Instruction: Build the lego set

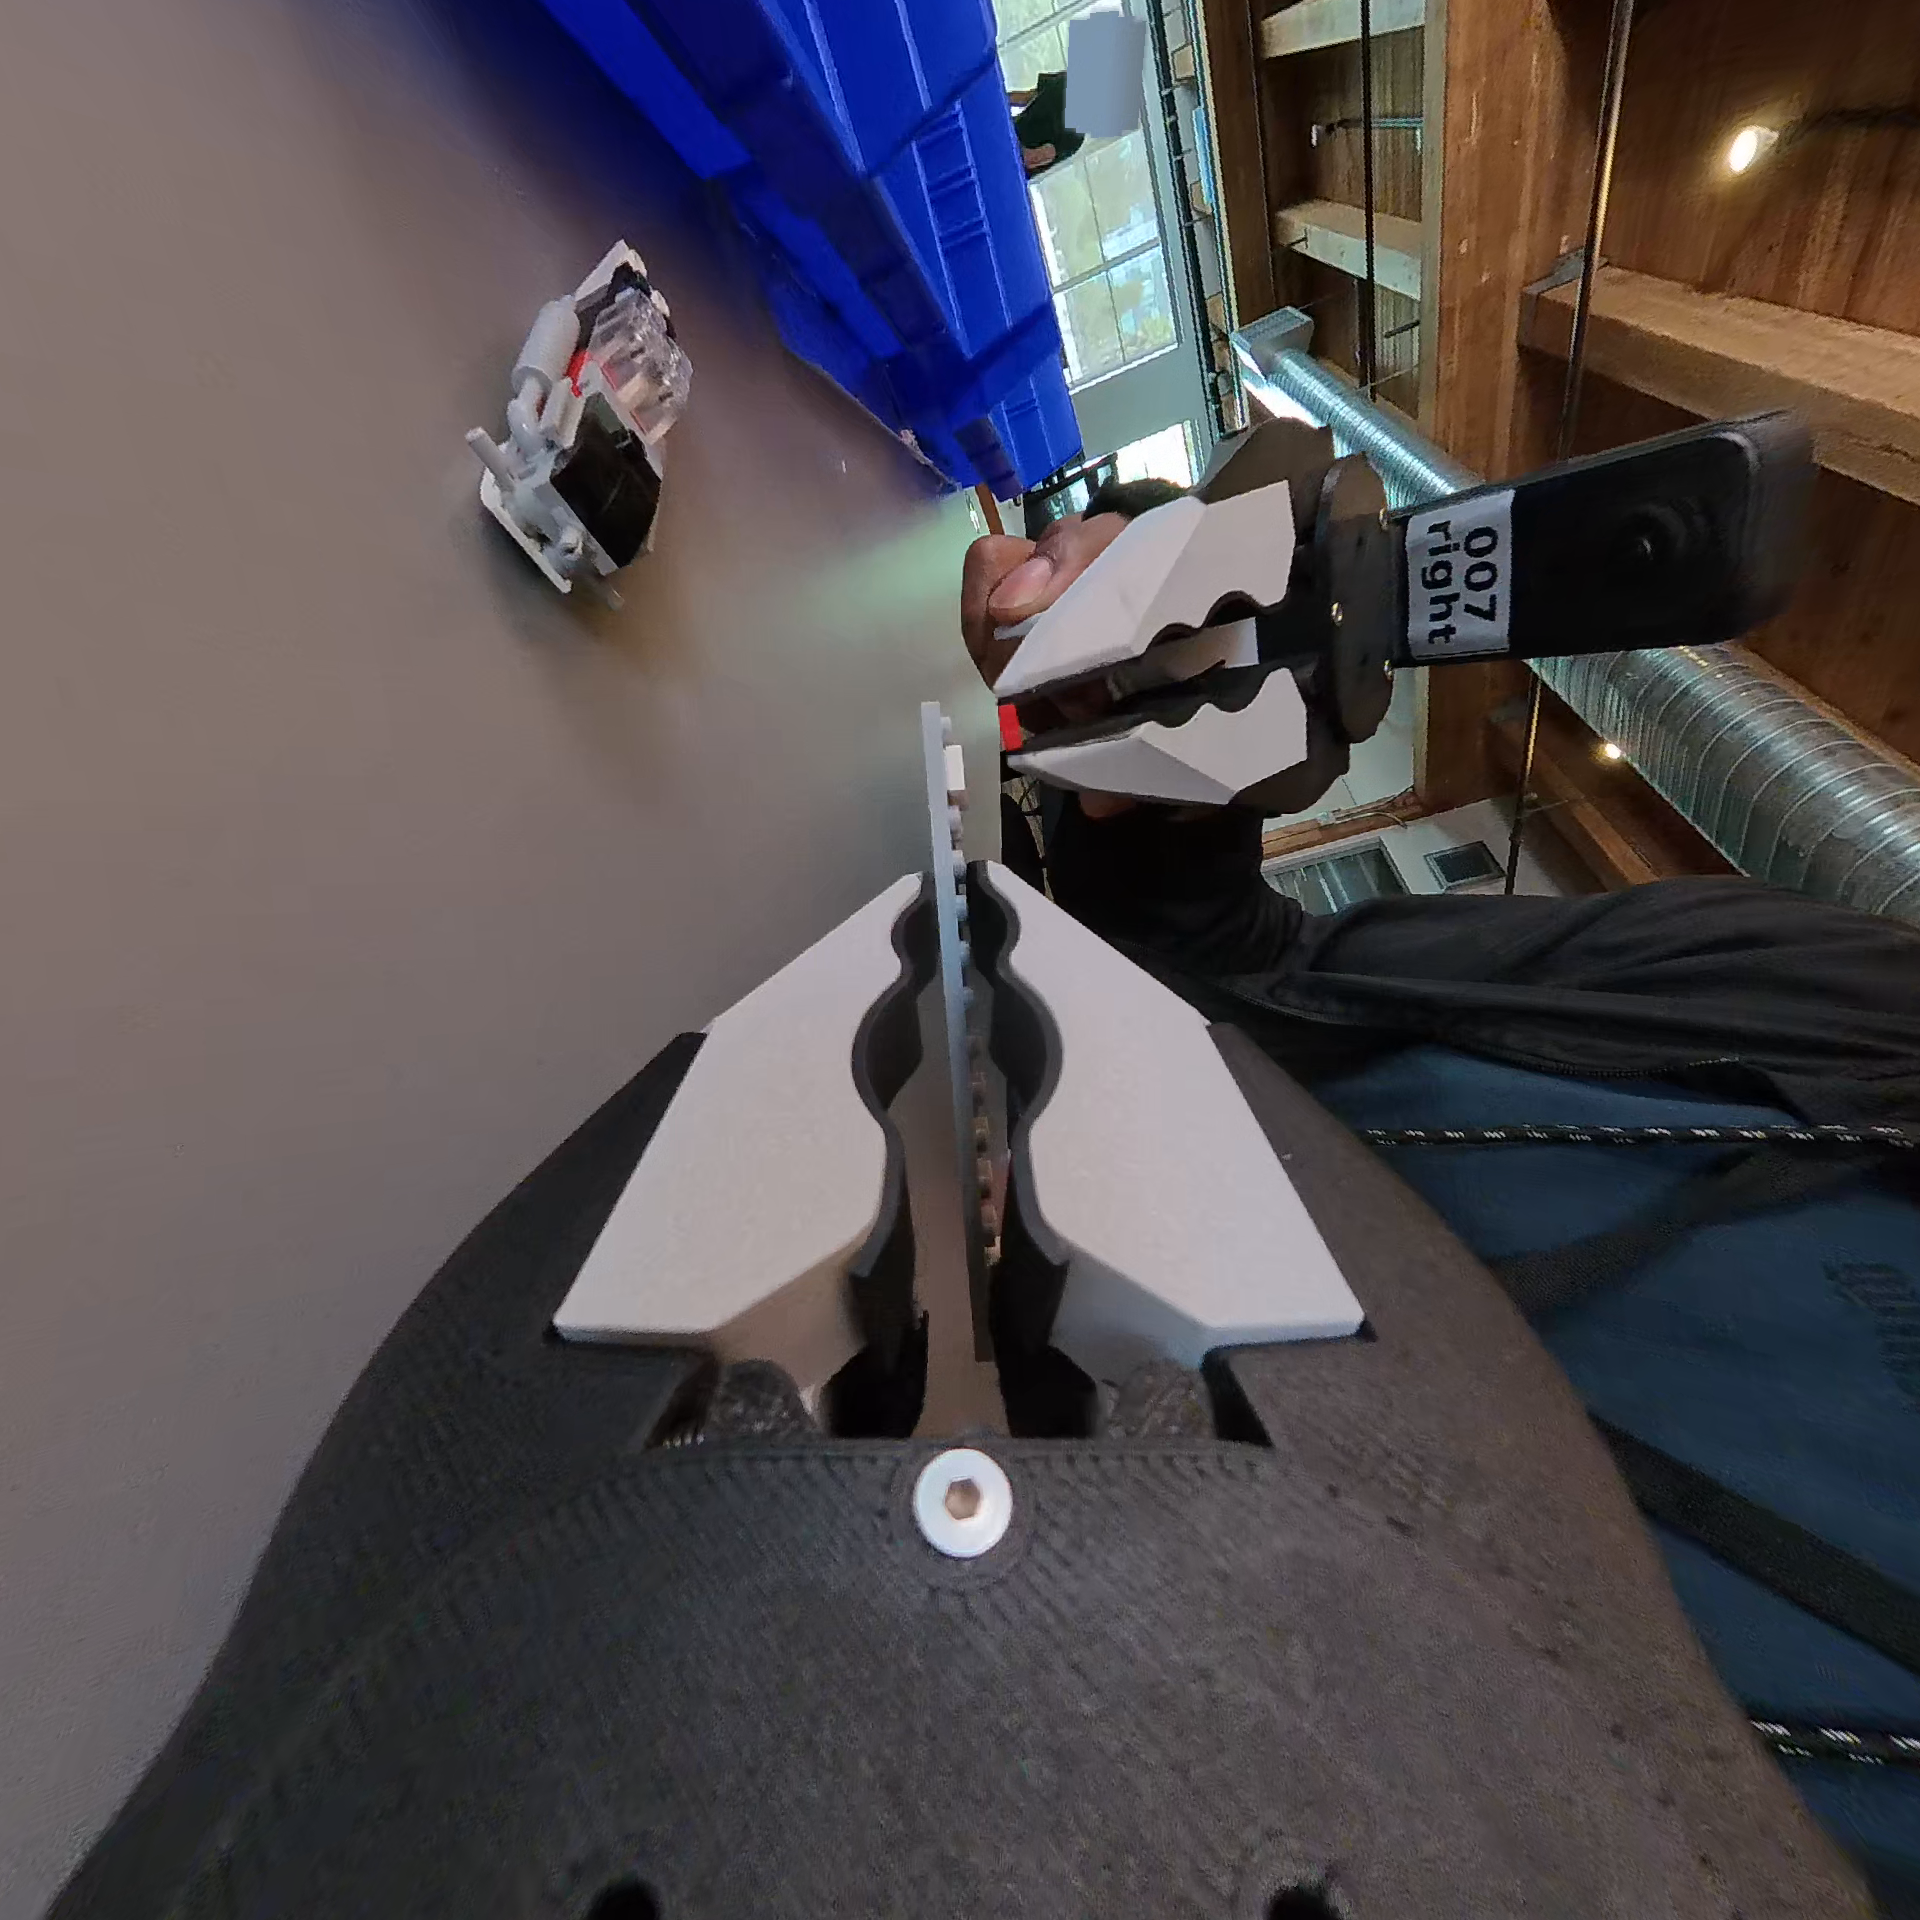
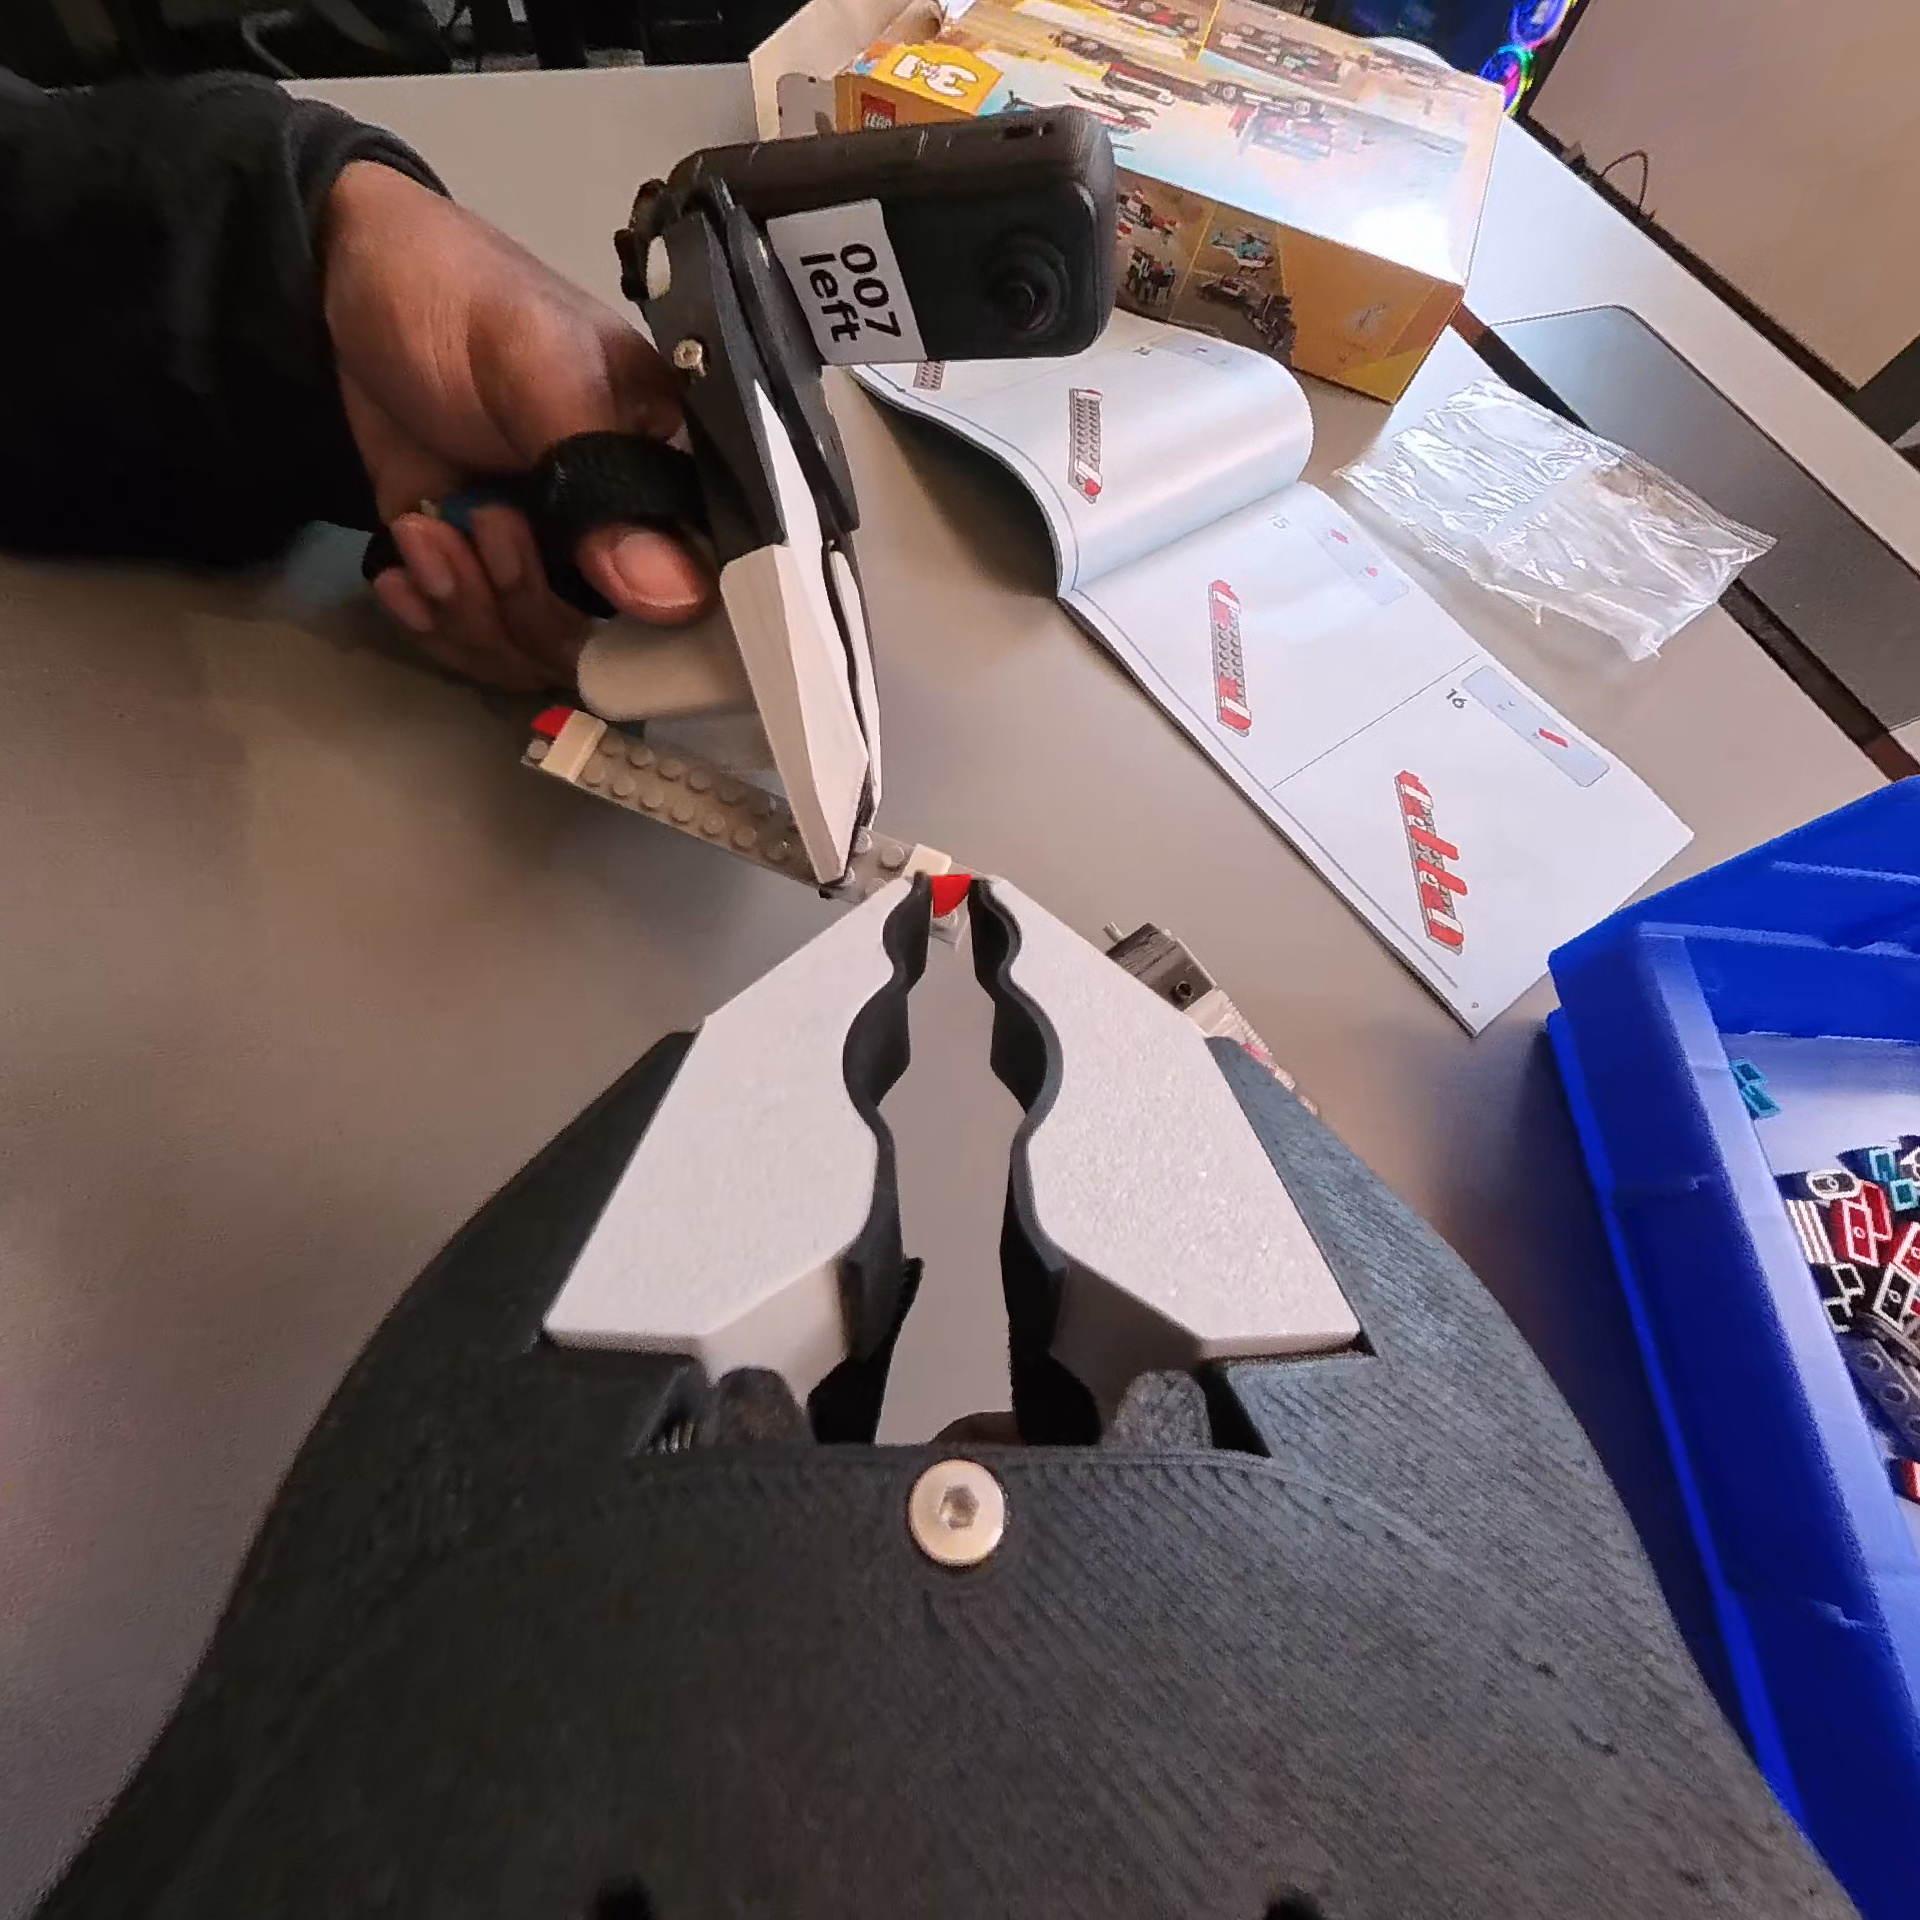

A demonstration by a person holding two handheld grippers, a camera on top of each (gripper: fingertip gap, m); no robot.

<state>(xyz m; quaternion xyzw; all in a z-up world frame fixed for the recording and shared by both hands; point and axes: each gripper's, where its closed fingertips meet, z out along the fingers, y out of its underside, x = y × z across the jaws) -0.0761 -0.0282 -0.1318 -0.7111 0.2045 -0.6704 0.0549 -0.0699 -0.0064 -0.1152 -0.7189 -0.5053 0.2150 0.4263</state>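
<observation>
Item: long grey studded plate (image 2: 686, 795), pinched edge-on in my left claw (image 1: 951, 883) above the desk (image 2: 208, 935). My right claw (image 2: 948, 896) nips a small red piece (image 2: 949, 891) at the plate's right end. Far right: open instruction booklet (image 2: 1299, 623); near right, blue bin (image 2: 1662, 1195) of loose parts.

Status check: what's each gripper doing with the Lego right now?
Left gripper shut on long grey plate, held off the table. Right gripper shut on small red piece, at the plate's end. Nothing in the way.
</observation>
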